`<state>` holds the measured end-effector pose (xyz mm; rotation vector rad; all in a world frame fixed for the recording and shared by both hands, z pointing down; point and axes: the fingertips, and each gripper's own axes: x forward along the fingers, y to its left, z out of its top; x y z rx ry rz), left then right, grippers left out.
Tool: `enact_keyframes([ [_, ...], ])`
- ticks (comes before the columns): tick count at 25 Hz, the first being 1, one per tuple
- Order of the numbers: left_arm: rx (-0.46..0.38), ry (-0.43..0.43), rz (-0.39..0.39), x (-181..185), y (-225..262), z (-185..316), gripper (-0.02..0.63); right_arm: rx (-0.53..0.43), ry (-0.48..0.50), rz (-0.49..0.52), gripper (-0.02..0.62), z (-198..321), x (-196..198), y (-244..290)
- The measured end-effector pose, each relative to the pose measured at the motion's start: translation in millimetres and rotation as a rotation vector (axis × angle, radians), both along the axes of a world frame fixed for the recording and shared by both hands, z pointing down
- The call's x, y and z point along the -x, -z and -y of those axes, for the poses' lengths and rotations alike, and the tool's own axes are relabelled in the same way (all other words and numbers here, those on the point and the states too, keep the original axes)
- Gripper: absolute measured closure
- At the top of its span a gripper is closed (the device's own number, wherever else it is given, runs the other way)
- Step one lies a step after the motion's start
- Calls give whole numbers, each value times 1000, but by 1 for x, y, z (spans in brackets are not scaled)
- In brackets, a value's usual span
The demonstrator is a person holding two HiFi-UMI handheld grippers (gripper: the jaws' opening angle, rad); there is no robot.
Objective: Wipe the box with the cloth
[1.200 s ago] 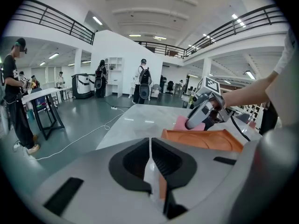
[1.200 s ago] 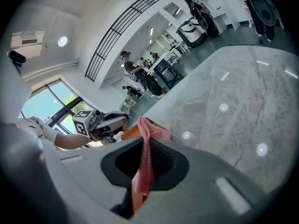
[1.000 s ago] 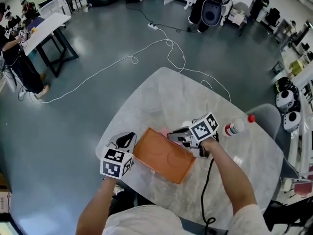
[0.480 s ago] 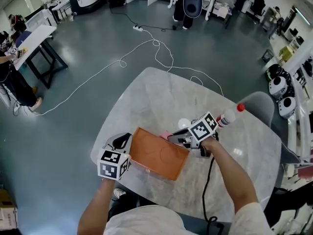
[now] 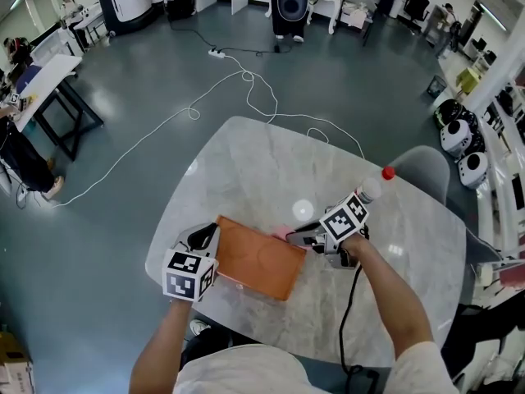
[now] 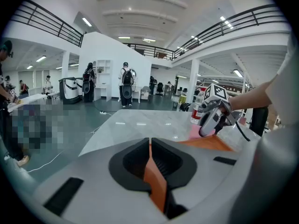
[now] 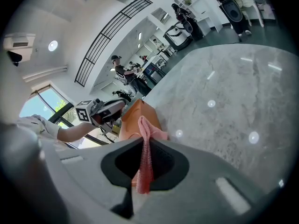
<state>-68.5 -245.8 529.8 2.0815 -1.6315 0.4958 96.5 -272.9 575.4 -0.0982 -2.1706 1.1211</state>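
Observation:
A flat orange box (image 5: 258,257) lies on the marble table (image 5: 271,171) near its front edge. My left gripper (image 5: 212,238) is shut on the box's left edge; orange shows between its jaws in the left gripper view (image 6: 154,181). My right gripper (image 5: 297,236) is shut on a pink cloth (image 5: 280,232) at the box's far right corner. In the right gripper view the cloth (image 7: 145,148) is pinched between the jaws and drapes toward the box (image 7: 133,120).
A clear bottle with a red cap (image 5: 371,187) lies on the table right of my right gripper. A grey chair (image 5: 422,175) stands at the table's right. A white cable (image 5: 246,89) runs over the floor beyond the table. People stand at a table (image 5: 41,76) far left.
The head view has shifted, so the table sits lower and more central. Both grippers keep their hold; the right gripper with the cloth has stayed at the box's far right corner.

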Motion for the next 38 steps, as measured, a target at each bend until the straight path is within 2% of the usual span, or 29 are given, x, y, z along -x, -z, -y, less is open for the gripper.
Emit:
enact_keyframes([
  [5,-2,-3,-3,-7,0,3,586,-13,-10,1,577,3,-11,1],
  [11,-10,22,-10,5,0,-3,586,-121,-18,-14,577,26,0,11],
  [18,-12,81,-13,38,-3,-15,586,-216,77,-1,577,42,55,37],
  [26,-5,165,-27,73,-13,-39,587,-337,237,-30,577,47,120,39],
  [31,-5,201,-49,91,-17,-55,586,-406,406,-47,577,40,169,37],
  [35,-9,235,-68,107,-20,-66,586,-419,643,-61,577,16,197,33],
  [38,-7,253,-71,111,-23,-72,587,-412,816,-96,577,-1,200,29],
])
